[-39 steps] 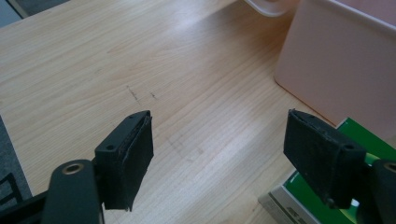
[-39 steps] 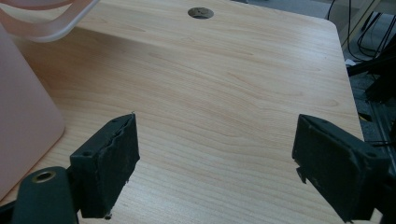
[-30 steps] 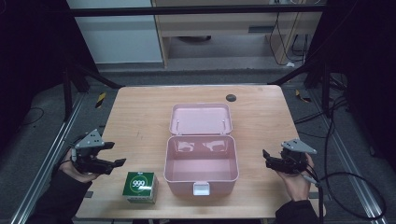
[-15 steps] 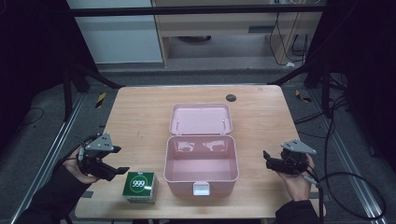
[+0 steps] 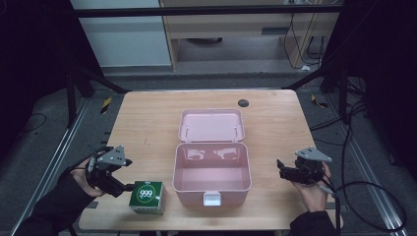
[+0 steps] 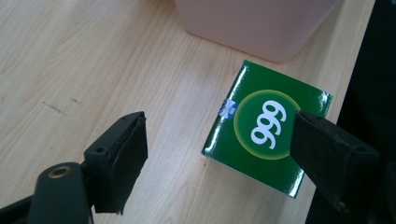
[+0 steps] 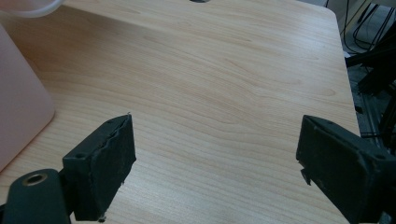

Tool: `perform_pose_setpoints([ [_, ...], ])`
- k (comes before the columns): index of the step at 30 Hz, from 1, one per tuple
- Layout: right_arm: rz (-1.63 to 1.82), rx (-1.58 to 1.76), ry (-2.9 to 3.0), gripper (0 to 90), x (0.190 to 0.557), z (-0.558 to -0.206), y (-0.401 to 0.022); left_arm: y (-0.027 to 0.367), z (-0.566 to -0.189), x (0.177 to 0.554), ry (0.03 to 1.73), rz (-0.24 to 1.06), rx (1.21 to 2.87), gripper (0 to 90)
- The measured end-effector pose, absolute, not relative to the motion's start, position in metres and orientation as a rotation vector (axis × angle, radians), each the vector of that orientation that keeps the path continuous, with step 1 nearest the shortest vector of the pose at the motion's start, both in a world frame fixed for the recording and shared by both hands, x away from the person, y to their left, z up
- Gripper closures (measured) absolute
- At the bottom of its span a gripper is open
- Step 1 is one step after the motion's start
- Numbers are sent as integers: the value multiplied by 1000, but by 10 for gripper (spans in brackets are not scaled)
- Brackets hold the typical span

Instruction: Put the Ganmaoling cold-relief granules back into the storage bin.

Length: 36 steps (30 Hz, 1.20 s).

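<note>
Pale wooden bench (image 5: 147,123) carries my open pink plastic box (image 5: 210,169), with the small green "999" carton (image 5: 147,196) just left of its front. Since half a second ago, my left gripper (image 5: 129,186) has closed in on the carton, jaws spread wide; my right gripper (image 5: 282,169) hasn't moved, jaws apart over bare wood.

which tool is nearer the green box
Left. The left tool is right beside the green box, open; the right tool is past the pink case, far off.

Your left gripper (image 5: 129,187) has bare wood on its outer side; the green box (image 5: 147,196) and pink case (image 5: 211,172) block the way inward. Your right gripper (image 5: 281,169) faces open tabletop (image 7: 224,84), with the case's wall just left.
</note>
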State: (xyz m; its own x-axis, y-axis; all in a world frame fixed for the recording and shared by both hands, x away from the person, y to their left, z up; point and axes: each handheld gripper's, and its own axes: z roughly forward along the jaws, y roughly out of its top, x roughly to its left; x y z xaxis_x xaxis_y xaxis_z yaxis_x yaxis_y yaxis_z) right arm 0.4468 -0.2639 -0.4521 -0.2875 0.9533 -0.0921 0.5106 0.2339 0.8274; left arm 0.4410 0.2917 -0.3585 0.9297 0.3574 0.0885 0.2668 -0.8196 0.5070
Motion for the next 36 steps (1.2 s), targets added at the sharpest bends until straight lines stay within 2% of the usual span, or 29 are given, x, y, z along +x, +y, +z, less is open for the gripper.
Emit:
perform_pose_setpoints([
  [19,894,1342,1915,97,448,-454,-263,268,-365,431,254,158,2715,110],
  [36,863,1346,1923,87,449,-455,-261,249,-381,434,153,146,2789,68],
])
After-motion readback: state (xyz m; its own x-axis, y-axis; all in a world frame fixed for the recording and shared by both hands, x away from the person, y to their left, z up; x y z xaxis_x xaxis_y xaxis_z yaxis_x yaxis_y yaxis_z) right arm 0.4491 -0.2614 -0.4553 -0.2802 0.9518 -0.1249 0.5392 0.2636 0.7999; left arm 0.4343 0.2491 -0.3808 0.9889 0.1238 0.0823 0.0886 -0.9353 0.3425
